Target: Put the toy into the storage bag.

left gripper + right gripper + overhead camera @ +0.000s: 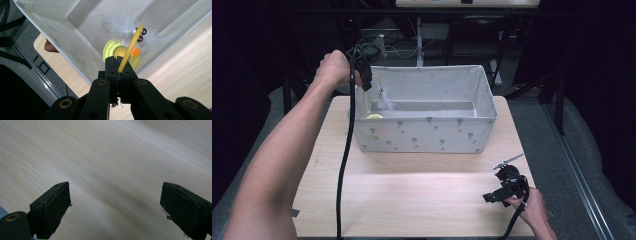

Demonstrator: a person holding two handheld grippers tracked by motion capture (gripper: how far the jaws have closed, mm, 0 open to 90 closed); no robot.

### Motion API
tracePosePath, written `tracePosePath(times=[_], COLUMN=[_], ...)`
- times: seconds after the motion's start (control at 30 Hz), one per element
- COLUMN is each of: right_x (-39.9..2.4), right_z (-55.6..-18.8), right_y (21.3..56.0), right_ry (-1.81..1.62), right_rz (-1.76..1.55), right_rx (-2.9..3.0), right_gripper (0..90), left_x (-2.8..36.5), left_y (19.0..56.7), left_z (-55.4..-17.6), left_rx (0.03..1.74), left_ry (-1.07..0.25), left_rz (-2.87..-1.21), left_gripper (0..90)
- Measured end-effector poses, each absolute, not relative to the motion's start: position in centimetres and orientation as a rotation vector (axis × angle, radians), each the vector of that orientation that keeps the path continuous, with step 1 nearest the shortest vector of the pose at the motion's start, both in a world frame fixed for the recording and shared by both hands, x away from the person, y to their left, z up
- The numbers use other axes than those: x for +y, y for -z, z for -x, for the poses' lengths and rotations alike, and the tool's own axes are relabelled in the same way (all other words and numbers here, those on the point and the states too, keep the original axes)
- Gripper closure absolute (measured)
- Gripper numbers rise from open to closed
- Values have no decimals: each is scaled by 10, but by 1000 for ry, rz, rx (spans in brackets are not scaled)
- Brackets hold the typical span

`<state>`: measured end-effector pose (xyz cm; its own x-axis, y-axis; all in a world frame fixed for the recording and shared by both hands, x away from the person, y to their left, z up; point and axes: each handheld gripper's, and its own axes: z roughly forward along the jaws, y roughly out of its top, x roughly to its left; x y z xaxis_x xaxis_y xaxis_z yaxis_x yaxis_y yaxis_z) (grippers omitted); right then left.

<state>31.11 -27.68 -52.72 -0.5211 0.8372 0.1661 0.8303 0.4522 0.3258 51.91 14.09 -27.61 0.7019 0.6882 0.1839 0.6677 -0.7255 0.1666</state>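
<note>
My left gripper [119, 65]: jaws closed tight on a thin yellow stick [130, 48], held above the left end of the grey fabric box [427, 135]. From the stick's far end hang white feathers [125, 27] with two small dark bells [142, 34], down inside the box. Under them, on the box floor against its near wall: a round yellow toy [111, 48] with an orange spot. My right gripper [115, 207]: jaws wide apart, nothing between them, low over the bare wooden table [107, 152], near its front right corner, well apart from the box.
</note>
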Motion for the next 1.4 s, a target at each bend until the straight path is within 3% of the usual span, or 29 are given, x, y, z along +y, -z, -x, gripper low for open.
tracePosePath(times=[1.4], right_x=[-277], right_z=[-311], right_y=[528], right_ry=[-596], right_rz=[-1529], right_rx=[2661], right_gripper=[91], left_x=[168], left_y=[351], left_z=[-520], left_rx=[1231], left_ry=[-218], left_rz=[-2873], left_gripper=[876])
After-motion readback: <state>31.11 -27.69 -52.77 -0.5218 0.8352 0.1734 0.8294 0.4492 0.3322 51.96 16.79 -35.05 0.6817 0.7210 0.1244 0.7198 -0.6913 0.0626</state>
